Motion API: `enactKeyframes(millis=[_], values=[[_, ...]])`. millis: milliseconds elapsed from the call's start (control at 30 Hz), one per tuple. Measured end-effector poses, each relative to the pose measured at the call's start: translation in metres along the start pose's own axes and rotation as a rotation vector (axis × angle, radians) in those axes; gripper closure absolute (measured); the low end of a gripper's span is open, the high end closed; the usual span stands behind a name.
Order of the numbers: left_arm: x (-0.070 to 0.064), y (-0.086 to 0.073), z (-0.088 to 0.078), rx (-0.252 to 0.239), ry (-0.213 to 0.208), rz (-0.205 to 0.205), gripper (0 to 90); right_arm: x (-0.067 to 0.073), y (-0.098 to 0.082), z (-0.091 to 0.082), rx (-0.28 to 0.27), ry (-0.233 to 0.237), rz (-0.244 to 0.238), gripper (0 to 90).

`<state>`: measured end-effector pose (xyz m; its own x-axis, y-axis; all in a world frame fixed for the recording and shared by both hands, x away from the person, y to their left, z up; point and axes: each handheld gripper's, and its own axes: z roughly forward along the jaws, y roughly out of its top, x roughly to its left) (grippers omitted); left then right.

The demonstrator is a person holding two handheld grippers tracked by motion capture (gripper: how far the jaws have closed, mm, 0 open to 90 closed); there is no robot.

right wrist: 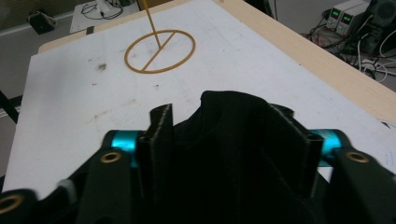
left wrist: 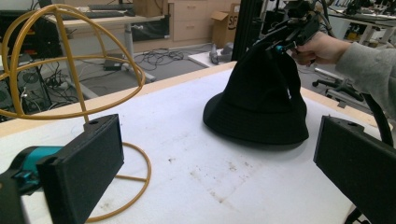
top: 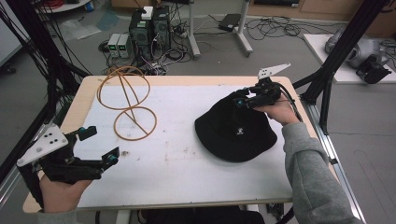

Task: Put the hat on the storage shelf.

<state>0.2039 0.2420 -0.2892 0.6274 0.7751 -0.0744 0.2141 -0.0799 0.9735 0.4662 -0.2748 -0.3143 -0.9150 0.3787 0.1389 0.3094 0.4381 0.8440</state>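
The hat [top: 236,128] looks like soft matt black cloth, folding easily where the right gripper [top: 250,100] bunches its crown. The gripper pads [right wrist: 161,133] look like rough, grainy black plastic, with shiny teal metal-looking sleeves behind them. The left gripper [top: 95,144] has the same matt black plastic. The hat stand [top: 128,100] is thin, smooth yellowish wire. The table [top: 187,163] has a white, slightly scuffed matt sheet with a pale wood edge showing along its far side.
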Motion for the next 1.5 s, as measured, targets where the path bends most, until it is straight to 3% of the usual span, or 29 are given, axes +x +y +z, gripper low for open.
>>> enactKeyframes(millis=[100,233,500,767,967,1300,1500], values=[[0.0,0.0,0.0,-0.003,0.001,-0.001,1.9,-0.001,-0.001,0.0,0.006,0.003,0.03,58.7],[0.0,0.0,0.0,-0.001,0.003,0.0,1.9,0.002,-0.002,0.003,0.022,-0.014,-0.002,72.3],[0.003,0.0,-0.006,-0.014,0.012,-0.007,1.9,0.005,0.0,0.002,0.043,-0.028,-0.03,82.1],[0.003,0.001,-0.008,-0.016,0.015,-0.007,1.9,0.008,0.003,-0.001,0.027,-0.015,-0.05,84.3],[0.003,0.002,-0.009,-0.021,0.015,-0.009,1.9,0.011,0.009,-0.013,0.006,-0.028,-0.049,84.8],[0.001,0.002,-0.01,-0.02,0.011,-0.007,1.9,0.022,0.032,-0.031,-0.015,-0.021,-0.085,84.8],[0.0,0.0,-0.016,-0.019,0.019,-0.009,1.9,0.028,0.051,-0.035,0.007,-0.027,-0.11,84.9]])
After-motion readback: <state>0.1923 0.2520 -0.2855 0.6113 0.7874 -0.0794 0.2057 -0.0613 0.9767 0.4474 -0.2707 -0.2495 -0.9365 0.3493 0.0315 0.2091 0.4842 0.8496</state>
